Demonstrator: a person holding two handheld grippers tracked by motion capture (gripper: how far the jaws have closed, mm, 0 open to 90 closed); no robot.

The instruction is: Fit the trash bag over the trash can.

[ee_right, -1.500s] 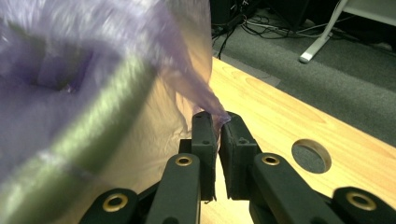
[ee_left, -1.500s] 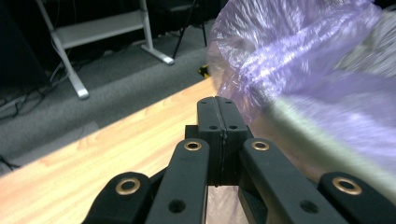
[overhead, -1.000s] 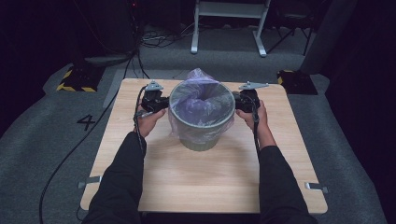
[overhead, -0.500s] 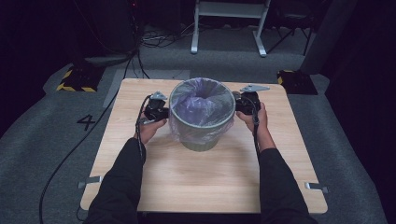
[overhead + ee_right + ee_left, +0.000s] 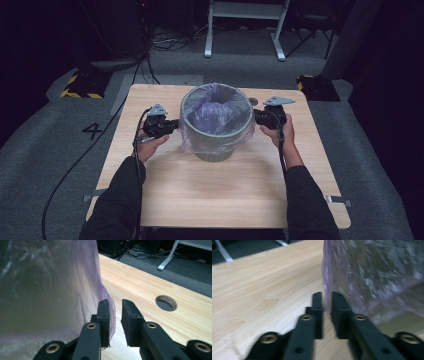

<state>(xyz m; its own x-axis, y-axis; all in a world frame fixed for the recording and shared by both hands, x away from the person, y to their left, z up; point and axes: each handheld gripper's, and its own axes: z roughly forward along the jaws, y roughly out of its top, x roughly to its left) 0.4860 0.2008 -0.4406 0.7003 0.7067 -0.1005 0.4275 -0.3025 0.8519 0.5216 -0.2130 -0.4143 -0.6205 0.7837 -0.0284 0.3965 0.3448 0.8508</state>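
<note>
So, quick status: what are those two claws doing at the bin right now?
Left gripper and right gripper open, jaws just parting off the thin purple plastic bag liner. Liner drapes over round grey waste bin. Nothing in the way on the light wooden table.

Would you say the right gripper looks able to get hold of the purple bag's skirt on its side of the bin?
Probably yes. The right gripper sits right beside the purple bag, its jaws just opened, with the film's edge by its left jaw and nothing between. Only bare table lies on the far side.
</note>
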